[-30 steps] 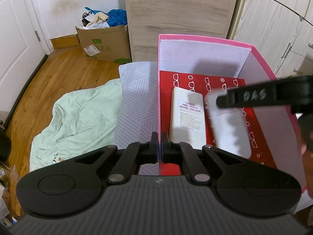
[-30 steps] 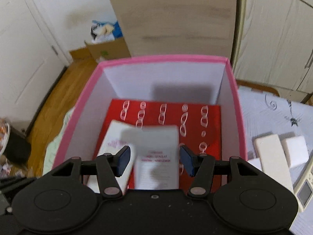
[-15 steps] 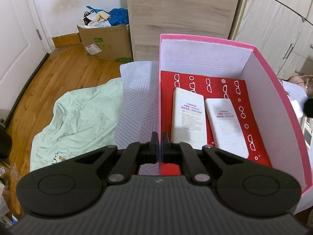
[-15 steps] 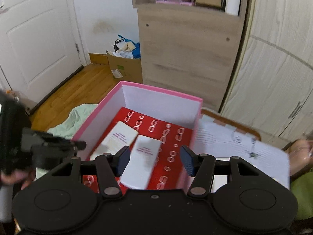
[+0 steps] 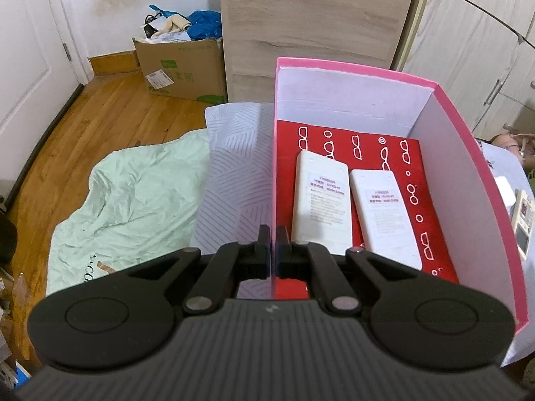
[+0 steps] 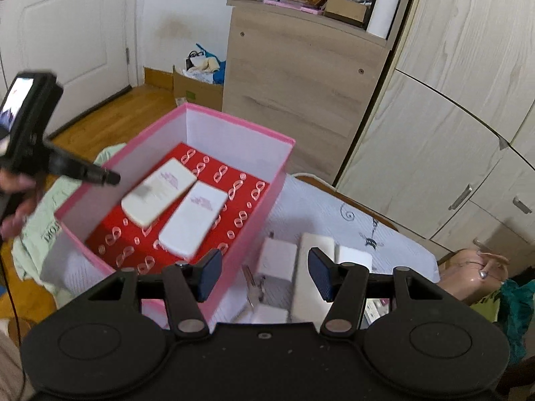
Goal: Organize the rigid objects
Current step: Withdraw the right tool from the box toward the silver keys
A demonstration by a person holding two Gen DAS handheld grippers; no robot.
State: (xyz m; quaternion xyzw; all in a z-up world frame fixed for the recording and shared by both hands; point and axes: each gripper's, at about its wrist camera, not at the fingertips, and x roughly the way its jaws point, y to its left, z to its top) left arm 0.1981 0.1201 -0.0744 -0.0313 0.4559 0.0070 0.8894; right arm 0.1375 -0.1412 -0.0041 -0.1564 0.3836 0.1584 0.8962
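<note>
A pink box with a red patterned floor stands on the bed. Two flat white labelled cases lie side by side inside it. My left gripper is shut on the box's left wall near the front corner. In the right wrist view it reaches in from the left onto that pink box. My right gripper hovers above the box's right wall, its jaws opening with nothing held. Below it, several white blocks lie on the bed.
A mint sheet hangs off the bed to the left over a wood floor. A cardboard box and a wooden cabinet stand behind. A remote-like device lies right of the box. A person's head shows at the right edge.
My right gripper let go of the second white case inside the box, then pulled up and away to the right while rolling. The left gripper stayed clamped on the wall.
</note>
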